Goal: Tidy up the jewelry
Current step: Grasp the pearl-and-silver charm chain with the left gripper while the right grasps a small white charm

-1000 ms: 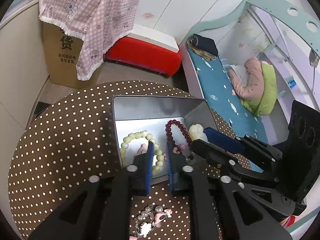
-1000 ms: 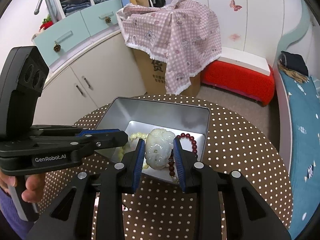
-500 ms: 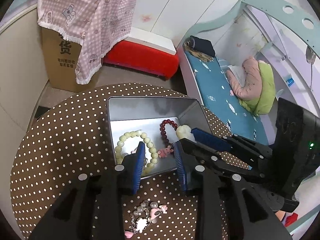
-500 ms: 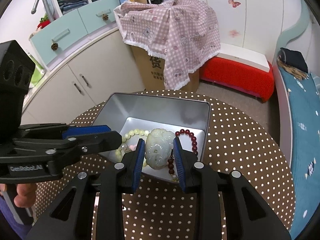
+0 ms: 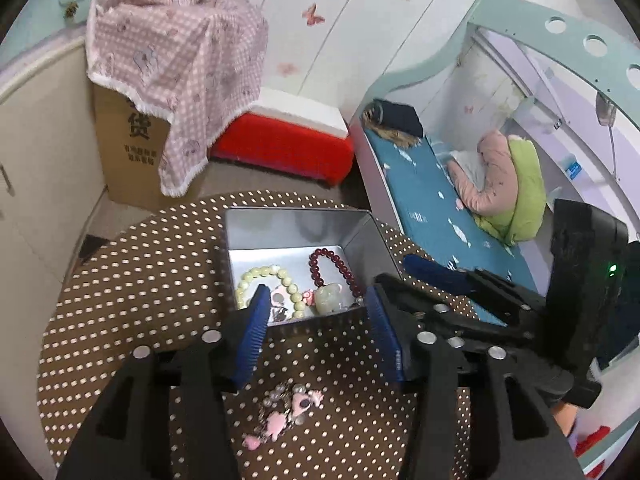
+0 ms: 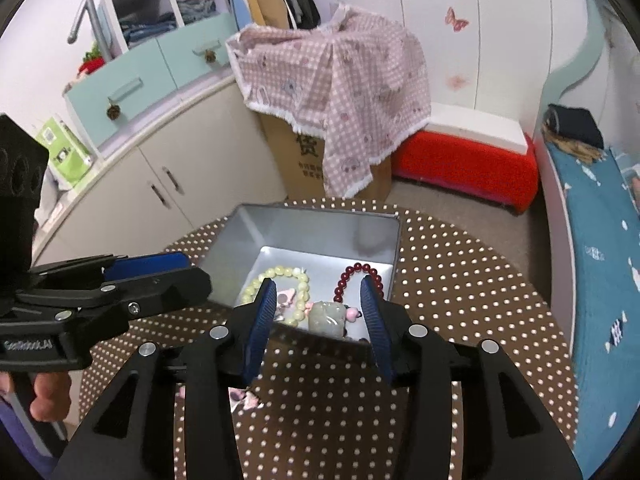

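Note:
A silver tin box (image 5: 296, 224) (image 6: 320, 232) sits on the round polka-dot table. Inside lie a pale green bead bracelet (image 5: 268, 276) (image 6: 280, 280), a dark red bead bracelet (image 5: 332, 266) (image 6: 358, 276), a pale jade pendant (image 5: 329, 298) (image 6: 328, 318) and small pink charms. A pink charm bracelet (image 5: 286, 412) lies on the table in front of the box. My left gripper (image 5: 316, 320) is open and empty above the box's near edge. My right gripper (image 6: 318, 312) is open and empty, with the jade pendant lying in the box between its fingers.
The table (image 5: 132, 288) (image 6: 460, 280) is small and round, its edge close all round. A covered cardboard box (image 6: 344, 100), a red stool (image 6: 468, 160), cabinets (image 6: 160, 168) and a bed (image 5: 440, 208) stand beyond it. My left gripper body (image 6: 80, 300) shows at the right wrist view's left.
My right gripper has opened and the jade pendant has dropped into the box. My left gripper has opened wide and drawn back from the box.

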{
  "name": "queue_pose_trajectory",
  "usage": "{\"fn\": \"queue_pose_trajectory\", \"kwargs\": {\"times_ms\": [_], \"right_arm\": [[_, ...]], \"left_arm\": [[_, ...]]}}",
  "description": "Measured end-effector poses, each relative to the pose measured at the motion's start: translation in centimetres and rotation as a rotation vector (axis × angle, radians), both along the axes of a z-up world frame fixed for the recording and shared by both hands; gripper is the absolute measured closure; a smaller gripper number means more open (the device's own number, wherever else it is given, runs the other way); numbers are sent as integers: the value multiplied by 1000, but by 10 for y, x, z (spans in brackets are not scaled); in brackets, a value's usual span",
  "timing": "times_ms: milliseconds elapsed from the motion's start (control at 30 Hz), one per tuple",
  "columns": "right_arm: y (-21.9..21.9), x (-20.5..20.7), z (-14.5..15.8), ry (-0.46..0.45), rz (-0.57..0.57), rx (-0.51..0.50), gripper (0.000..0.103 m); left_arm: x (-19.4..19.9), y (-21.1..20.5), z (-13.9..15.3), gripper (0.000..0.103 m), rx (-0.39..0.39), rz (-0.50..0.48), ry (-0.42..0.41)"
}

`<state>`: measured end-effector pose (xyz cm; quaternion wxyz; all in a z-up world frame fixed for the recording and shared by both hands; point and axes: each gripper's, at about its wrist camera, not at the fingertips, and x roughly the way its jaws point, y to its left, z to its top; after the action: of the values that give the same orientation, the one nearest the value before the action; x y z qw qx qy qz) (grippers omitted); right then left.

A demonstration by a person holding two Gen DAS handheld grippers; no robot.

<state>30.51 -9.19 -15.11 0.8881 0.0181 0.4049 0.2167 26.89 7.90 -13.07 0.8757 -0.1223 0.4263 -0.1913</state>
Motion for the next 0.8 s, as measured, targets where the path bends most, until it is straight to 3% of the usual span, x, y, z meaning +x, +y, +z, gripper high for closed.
{"fn": "queue_pose_trajectory", "kwargs": {"times_ms": [133,300,600,800], "right_arm": [[-2,-29,8,-35,28,-21,60],[6,-52,-10,-1,59,-40,60],[31,-60,-70,105,105,-97,60],[41,-55,-82,110,125,-101,59]], "left_arm": [[-28,11,5,50,22,32,-53],[-58,25,-4,49,39,81,-77],[-85,42,-50,49,37,111,-25],[-92,42,-63,49,44,104,-21]]}}
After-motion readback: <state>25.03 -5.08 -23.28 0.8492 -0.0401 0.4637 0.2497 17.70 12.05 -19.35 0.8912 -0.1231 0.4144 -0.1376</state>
